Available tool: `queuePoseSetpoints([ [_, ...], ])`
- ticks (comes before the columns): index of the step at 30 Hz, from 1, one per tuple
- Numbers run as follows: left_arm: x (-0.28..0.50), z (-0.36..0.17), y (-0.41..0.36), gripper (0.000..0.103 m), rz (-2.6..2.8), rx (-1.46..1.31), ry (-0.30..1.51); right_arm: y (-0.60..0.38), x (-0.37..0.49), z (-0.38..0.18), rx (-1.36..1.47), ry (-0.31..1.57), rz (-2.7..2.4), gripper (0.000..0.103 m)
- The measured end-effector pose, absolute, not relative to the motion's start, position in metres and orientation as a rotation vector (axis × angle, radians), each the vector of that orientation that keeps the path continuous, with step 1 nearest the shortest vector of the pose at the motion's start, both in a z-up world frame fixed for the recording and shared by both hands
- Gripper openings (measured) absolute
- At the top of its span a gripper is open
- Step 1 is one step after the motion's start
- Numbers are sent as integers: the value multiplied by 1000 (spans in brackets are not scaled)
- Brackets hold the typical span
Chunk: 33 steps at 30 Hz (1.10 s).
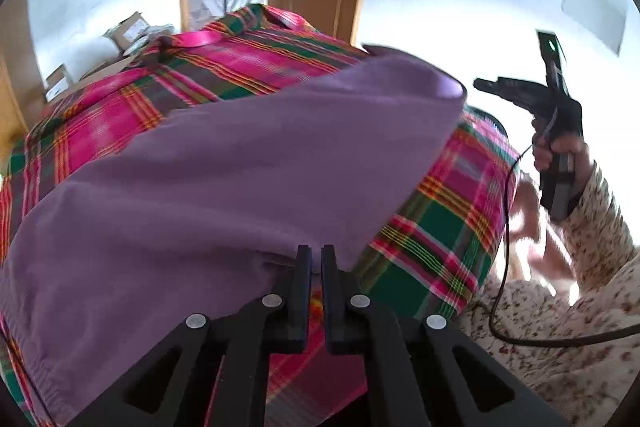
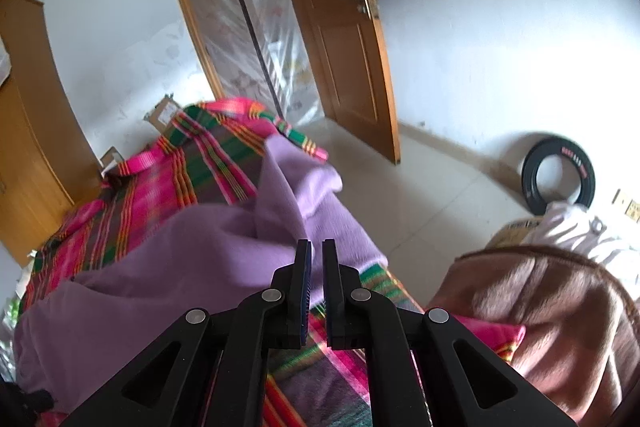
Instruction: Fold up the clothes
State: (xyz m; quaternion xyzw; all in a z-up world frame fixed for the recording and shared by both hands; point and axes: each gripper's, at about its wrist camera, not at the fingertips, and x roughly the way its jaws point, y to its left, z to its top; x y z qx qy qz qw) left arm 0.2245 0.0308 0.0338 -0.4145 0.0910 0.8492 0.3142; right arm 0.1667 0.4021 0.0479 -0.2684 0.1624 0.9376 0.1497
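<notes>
While purple garment lies rumpled, L jaws pinch hem, R jaws nearly closed, empty.

A garment is spread on a bedcover, its far end bunched up. Boxes are seen behind the bed, against the wall. A door stands beyond (swung open), and a tyre is leaned against the wall to its right.
</notes>
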Motion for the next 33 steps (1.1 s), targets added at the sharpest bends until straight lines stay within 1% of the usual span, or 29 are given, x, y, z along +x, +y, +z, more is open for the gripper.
queuePoseSetpoints([
  [3,215,41,18,4,2282,-1099,195,392,168,64,-687,395,2699,12],
  [4,211,41,16,5,2290,-1104,188,388,167,68,-669,373,2716,16],
  [5,206,40,15,6,2294,-1112,183,381,160,72,-687,354,2764,17],
  [8,192,37,11,6,2306,-1136,167,354,128,76,-841,298,2953,22],
  [11,178,35,10,6,2313,-1147,150,322,91,71,-1022,189,3097,27],
  [14,165,35,12,6,2316,-1146,131,290,57,62,-1213,28,3185,28],
  [20,142,24,11,6,2304,-1178,82,236,18,51,-1466,-287,3295,30],
  [25,134,17,8,6,2298,-1199,60,208,-2,33,-1703,-487,3300,31],
  [29,128,13,6,6,2290,-1214,46,191,-9,18,-1771,-656,3261,31],
  [33,125,8,6,6,2277,-1226,45,185,-11,15,-1779,-717,3253,31],
])
